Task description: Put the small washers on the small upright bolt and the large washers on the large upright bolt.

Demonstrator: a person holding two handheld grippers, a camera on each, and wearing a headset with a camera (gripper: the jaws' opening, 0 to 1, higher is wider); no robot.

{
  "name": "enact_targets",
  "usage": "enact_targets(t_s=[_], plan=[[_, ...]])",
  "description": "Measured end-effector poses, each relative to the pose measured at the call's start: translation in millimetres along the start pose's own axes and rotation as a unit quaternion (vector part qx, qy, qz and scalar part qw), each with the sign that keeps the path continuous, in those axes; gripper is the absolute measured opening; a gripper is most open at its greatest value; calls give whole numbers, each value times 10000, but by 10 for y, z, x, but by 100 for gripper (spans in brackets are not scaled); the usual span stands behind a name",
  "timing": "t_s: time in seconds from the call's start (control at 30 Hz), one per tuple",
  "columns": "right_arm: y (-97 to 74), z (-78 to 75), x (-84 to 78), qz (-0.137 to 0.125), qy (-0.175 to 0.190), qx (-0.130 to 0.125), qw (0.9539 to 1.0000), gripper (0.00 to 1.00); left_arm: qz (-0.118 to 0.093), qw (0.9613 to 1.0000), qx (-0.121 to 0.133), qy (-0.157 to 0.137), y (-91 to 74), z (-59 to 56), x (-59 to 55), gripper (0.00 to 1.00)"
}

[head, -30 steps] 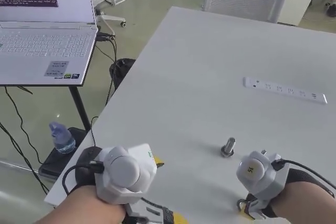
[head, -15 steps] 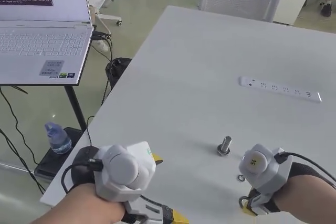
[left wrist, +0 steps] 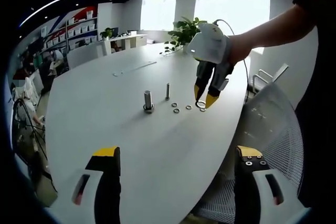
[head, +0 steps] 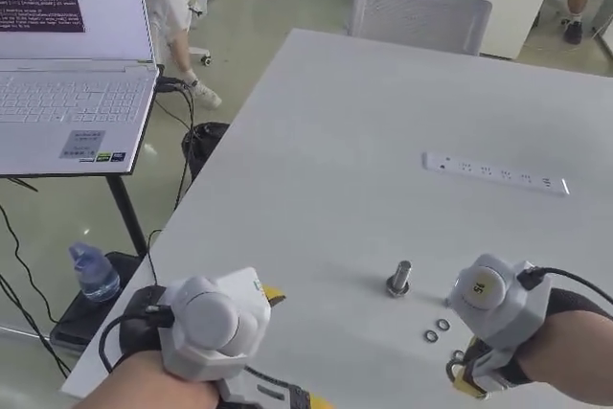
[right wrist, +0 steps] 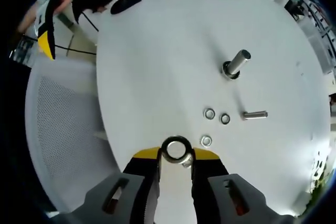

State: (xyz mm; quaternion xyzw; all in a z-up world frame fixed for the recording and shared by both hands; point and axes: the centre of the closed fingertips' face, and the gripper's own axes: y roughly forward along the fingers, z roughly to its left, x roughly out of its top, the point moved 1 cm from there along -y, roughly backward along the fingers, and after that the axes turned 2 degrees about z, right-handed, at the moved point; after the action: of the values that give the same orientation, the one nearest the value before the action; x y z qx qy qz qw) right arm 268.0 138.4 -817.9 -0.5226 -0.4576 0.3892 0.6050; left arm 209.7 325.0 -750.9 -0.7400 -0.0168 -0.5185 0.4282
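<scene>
Large washer [right wrist: 176, 149] gripped between right gripper [right wrist: 176, 157] fingers [right wrist: 145, 156]; left gripper [left wrist: 177, 155] fingers spread wide, holding nothing, over surface [left wrist: 105, 124].

The large bolt [head: 399, 278], a stout grey steel stud, stands upright on its head, a little back from the near edge of the desk [head: 364, 122]. The small bolt [left wrist: 168, 91] is thinner and also stands upright, close by the large one on the side farther from the desk's left edge. Three small washers [right wrist: 209, 113] lie flat and apart from one another in a loose cluster between the bolts and the near edge. A large washer [right wrist: 176, 149] lies nearest that edge, pinched between the tips of my right claw [right wrist: 176, 156].
</scene>
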Motion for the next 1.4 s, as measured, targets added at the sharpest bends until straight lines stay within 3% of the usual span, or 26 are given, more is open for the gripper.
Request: enact_targets(t_s=[0.13, 0.57, 1.4], plan=[[-75, -37, -36, 13, -28, -25, 10000, 22, -80, 9999, 37, -67, 1, 21, 29, 94], [-162, -101, -33, -17, 66, 50, 10000, 22, 213, 9996, 102, -134, 33, 48, -150, 99], [-322, -487, 302, -284, 312, -19, 9991, 22, 312, 9993, 88, -169, 126, 109, -201, 95]])
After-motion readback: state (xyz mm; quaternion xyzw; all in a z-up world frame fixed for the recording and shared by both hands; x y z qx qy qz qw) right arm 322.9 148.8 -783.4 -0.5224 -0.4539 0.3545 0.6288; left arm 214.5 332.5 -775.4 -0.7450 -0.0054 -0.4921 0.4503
